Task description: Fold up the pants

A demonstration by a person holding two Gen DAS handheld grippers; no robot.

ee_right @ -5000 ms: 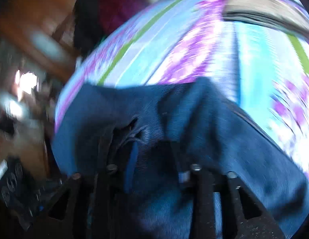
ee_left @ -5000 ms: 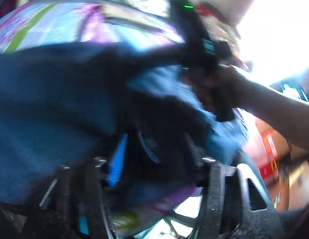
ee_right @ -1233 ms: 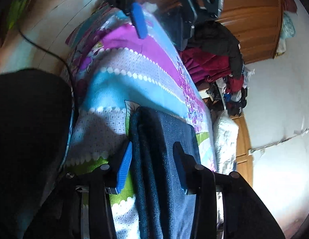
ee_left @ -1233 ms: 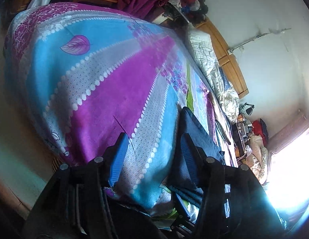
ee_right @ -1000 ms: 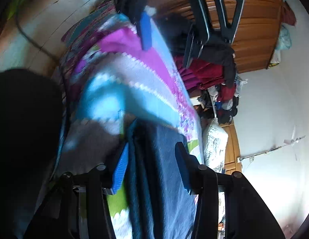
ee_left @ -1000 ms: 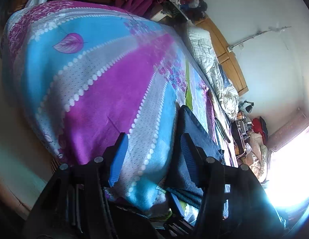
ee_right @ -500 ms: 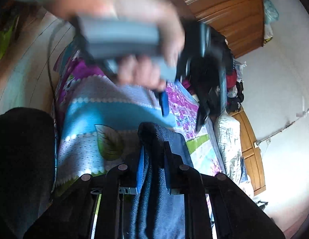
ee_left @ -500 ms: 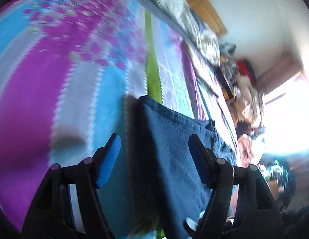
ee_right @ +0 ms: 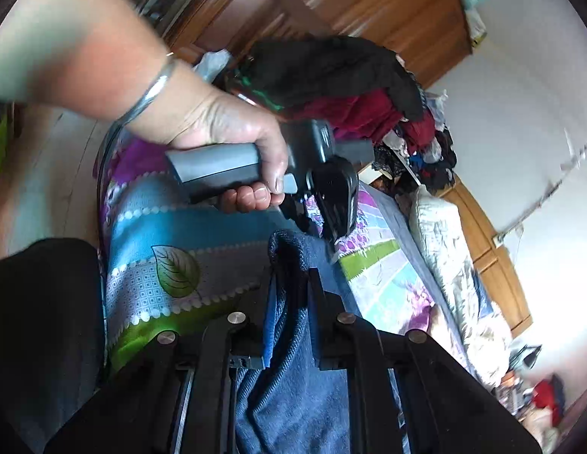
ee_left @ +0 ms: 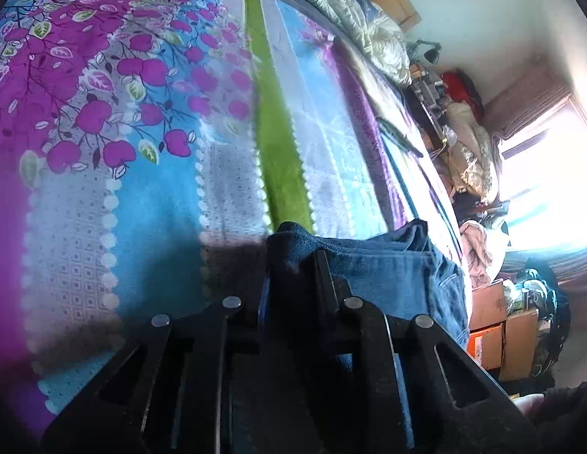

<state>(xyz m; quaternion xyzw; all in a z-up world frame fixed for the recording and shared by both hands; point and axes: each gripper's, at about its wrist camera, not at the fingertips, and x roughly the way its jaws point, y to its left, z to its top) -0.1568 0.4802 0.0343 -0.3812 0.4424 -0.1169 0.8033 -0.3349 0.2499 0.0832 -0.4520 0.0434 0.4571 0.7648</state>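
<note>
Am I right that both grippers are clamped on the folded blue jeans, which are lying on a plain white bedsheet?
Not quite. The sheet is not plain white: the left wrist view shows bright blue, purple and green stripes with a floral print. The rest holds: the left gripper and right gripper are both shut on the folded blue jeans.

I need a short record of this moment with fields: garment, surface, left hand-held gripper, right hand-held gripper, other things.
garment: blue pants, partly folded
surface: patterned bedspread
left hand-held gripper: shut on the pants' edge
right hand-held gripper: shut on the pants' edge
hand: holds the left gripper's handle
other things: pile of clothes, wooden wardrobe
</note>
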